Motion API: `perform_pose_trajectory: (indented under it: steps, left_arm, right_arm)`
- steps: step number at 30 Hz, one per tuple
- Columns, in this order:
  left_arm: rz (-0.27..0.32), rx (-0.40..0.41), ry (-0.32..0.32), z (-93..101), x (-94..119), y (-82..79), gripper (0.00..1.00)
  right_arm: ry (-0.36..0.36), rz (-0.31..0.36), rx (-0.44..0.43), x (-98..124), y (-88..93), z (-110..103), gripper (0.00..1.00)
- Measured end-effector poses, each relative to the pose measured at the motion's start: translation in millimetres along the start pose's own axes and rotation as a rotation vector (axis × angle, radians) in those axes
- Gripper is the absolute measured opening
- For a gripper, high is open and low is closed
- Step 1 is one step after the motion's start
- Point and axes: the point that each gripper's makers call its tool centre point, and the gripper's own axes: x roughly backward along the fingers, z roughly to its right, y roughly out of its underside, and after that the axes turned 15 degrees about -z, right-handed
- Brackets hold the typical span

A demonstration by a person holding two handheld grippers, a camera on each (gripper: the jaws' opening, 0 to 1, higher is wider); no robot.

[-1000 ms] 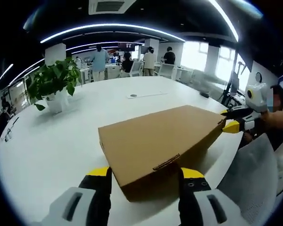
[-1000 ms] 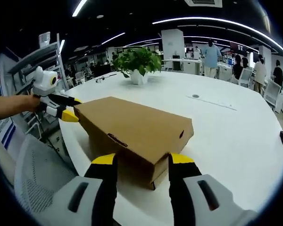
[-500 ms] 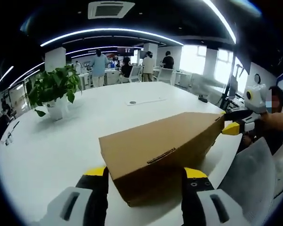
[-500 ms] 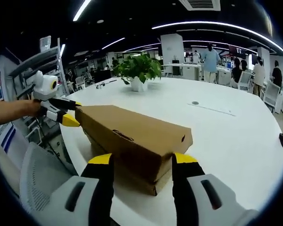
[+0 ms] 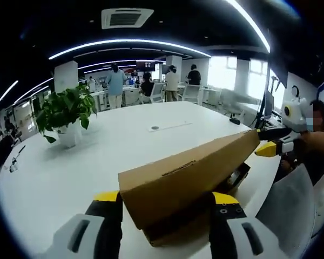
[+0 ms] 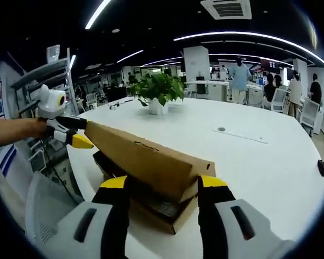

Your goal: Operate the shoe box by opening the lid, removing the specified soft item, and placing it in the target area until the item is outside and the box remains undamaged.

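1. The shoe box (image 5: pixel 197 186) sits at the near edge of the white round table (image 5: pixel 124 135), long axis running between our two grippers. Its lid (image 6: pixel 146 162) is tilted up on the side facing us, and a dark gap shows between lid and base (image 6: pixel 162 210).
2. Inside, something dark is visible through the gap. We can't tell yet whether it is the soft item.
3. Our left gripper (image 5: pixel 164 197) holds one short end of the lid, and its jaws look pressed against the lid's side flanks. Our right gripper (image 6: pixel 159 183) does the same at the opposite end. Whether either one is clamped hard, we can't tell.
4. Each gripper also shows in the other's view, at the far end of the lid: right one (image 5: pixel 270 143), left one (image 6: pixel 75 135).
5. Step in hand, as we judge it, is lifting the lid off. Both ends should rise at the same rate, keeping the lid level along its length, so the cardboard doesn't twist or crease.
6. Grip should be light, since the flanks are thin cardboard and could buckle.
7. Farther out are a potted plant (image 5: pixel 65 110), a mesh chair back (image 6: pixel 48 210) and people at desks (image 5: pixel 146 83).
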Motion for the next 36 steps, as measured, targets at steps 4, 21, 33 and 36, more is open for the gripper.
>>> perform_pose_trajectory:
  steps: [4,21,33,36]
  left_arm:
    - [0.010,-0.004,-0.002,-1.5,0.9,-5.4,0.66]
    - [0.065,-0.009,-0.015,-14.0,3.0,-34.3,0.64]
    - [0.090,-0.016,-0.020,-23.7,0.8,-49.6,0.61]
    - [0.095,-0.023,-0.024,-25.6,-0.8,-53.5,0.61]
  right_arm:
    - [0.006,0.015,0.000,0.7,-7.6,2.5,0.48]
    - [0.021,0.046,0.036,1.8,-34.5,12.2,0.48]
    - [0.037,0.062,0.073,-2.2,-49.5,23.0,0.47]
    - [0.040,0.065,0.082,-3.3,-52.8,25.3,0.47]
